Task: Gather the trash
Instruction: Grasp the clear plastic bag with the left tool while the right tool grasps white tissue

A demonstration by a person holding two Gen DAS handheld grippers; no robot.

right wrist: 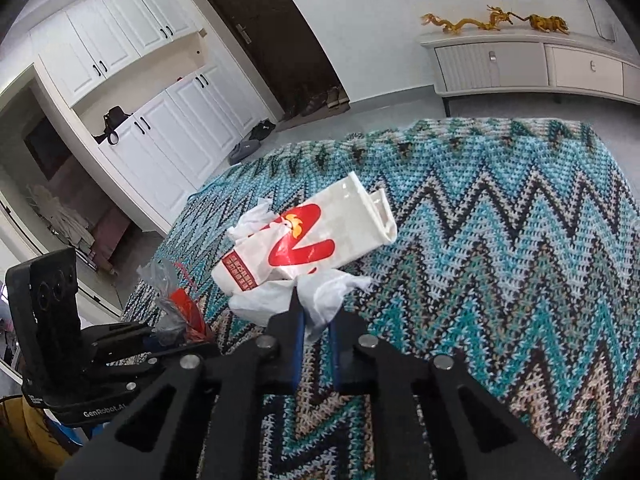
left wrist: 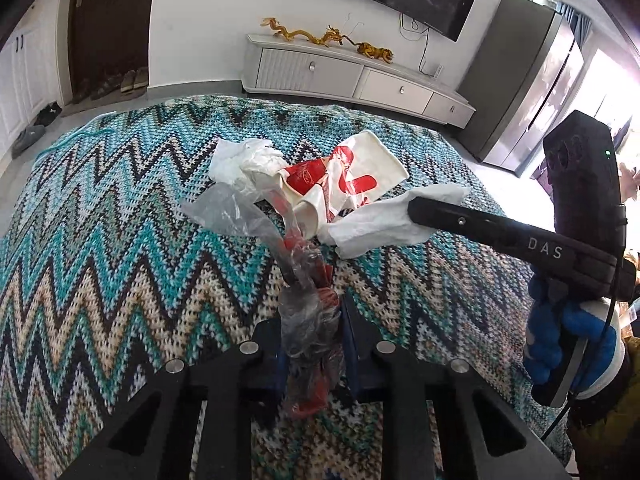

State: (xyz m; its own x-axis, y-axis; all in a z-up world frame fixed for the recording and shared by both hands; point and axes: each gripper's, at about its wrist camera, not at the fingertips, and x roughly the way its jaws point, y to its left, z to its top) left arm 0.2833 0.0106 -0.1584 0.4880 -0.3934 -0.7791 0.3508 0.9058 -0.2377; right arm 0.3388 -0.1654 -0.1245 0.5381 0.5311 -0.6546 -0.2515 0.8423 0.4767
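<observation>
Through my left wrist camera, my left claw (left wrist: 310, 354) is clamping a crumpled clear plastic wrapper (left wrist: 304, 312) with red print between its fingers, the wrapper trailing forward over the zigzag knitted blanket (left wrist: 100, 240). Just ahead, a white and red paper bag (left wrist: 352, 176) is lying on the blanket, with a crumpled white tissue (left wrist: 244, 160) touching its far left side. My right claw (left wrist: 416, 210) is reaching in from the right, pinching a second white tissue (left wrist: 384, 224) beside the bag.

Through my right wrist camera, my right claw (right wrist: 316, 320) is gripping that white tissue (right wrist: 316, 300) between nearly closed fingers, right at the paper bag's (right wrist: 320, 240) near edge. The other tissue (right wrist: 252, 220) is peeking out behind the bag. At the left, my left claw (right wrist: 180, 334) is holding the clear wrapper (right wrist: 176, 304) above the blanket (right wrist: 500, 260).
</observation>
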